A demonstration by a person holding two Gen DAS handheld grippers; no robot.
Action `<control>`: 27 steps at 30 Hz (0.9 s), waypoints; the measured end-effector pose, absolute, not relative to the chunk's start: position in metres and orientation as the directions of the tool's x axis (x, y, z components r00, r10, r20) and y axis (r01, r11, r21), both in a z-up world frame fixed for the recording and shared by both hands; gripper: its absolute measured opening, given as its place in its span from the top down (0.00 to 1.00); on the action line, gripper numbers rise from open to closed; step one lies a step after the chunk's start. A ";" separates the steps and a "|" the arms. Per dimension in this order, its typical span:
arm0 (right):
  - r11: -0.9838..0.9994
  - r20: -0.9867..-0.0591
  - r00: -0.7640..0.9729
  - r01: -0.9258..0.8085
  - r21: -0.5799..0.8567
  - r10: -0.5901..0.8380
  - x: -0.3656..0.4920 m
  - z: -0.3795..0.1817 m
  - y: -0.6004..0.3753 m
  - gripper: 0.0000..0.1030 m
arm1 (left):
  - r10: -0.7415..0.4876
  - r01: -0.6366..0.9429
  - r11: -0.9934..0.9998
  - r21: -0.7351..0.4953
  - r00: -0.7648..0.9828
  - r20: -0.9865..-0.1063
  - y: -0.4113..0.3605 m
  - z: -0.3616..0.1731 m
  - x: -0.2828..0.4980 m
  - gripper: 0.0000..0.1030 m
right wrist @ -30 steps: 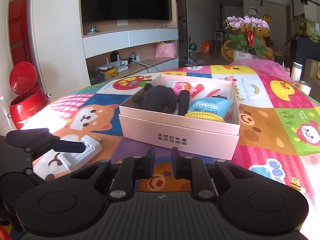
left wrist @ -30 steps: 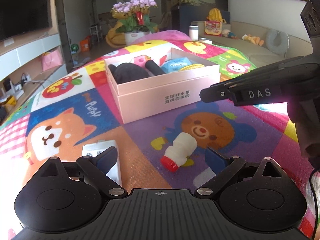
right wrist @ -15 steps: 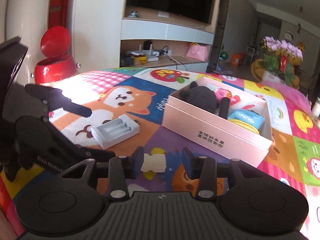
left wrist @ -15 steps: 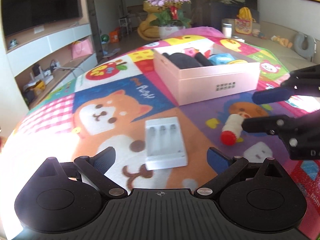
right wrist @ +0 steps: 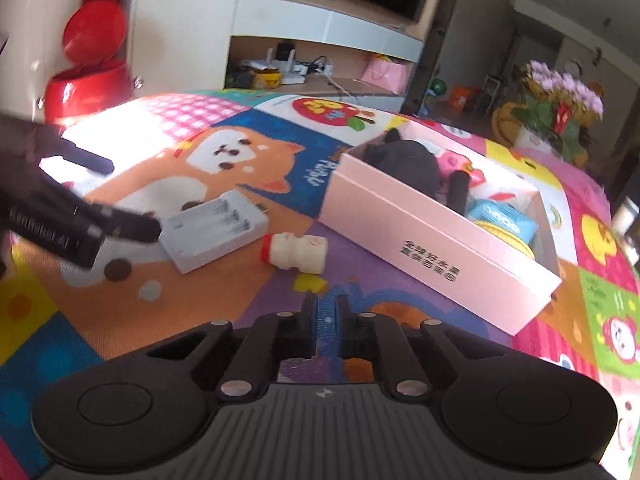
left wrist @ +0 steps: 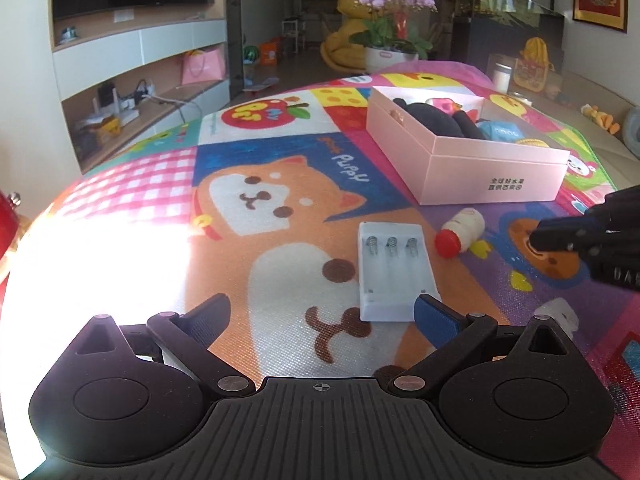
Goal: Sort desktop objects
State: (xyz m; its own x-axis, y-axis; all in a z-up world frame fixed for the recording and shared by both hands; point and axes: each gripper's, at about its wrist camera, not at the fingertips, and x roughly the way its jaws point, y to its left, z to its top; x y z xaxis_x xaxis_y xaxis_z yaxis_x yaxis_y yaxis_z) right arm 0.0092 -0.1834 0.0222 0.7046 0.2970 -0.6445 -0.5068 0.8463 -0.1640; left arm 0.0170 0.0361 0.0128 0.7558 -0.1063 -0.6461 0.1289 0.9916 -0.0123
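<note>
Spreading wide, the left gripper (left wrist: 322,316) holds its two blue-padded fingers far apart over the cartoon play mat (left wrist: 256,216), and nothing sits between them. Its right finger's tip reaches the near corner of the white battery charger (left wrist: 394,270); whether it touches cannot be told. From the right wrist view the same finger's dark tip meets the charger's (right wrist: 216,230) near end, blurred by motion.

The right gripper (right wrist: 325,320) has its fingers pressed almost together, only a thin blue strip of pad showing between them, and it pinches nothing. It hangs above the purple patch of the mat, short of the small white bottle with a red cap (right wrist: 296,254). In the left wrist view its fingers (left wrist: 560,236) enter from the right edge, near that bottle (left wrist: 460,232) but apart from it.

The bottle lies on its side on the mat, just beside the charger and in front of the pink box (left wrist: 472,168). The charger lies flat with three empty slots facing up. The box stands open, holding a black plush toy (right wrist: 404,164), a pink toy, a dark cylinder and a blue packet (right wrist: 500,218).
</note>
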 end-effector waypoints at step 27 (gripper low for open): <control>0.722 -0.576 0.784 -0.535 -0.439 0.230 0.015 0.007 -0.122 0.97 | -0.086 0.026 0.994 -0.102 0.761 -0.643 0.052 0.013 0.021 0.01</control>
State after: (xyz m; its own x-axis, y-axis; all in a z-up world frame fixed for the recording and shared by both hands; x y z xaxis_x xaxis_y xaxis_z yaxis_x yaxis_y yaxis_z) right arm 0.0148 -0.1222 0.0067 0.7843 0.2304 -0.5760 -0.5345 0.7223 -0.4389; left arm 0.0207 0.0525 0.0128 0.7609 -0.0860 -0.6431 0.0261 0.9944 -0.1021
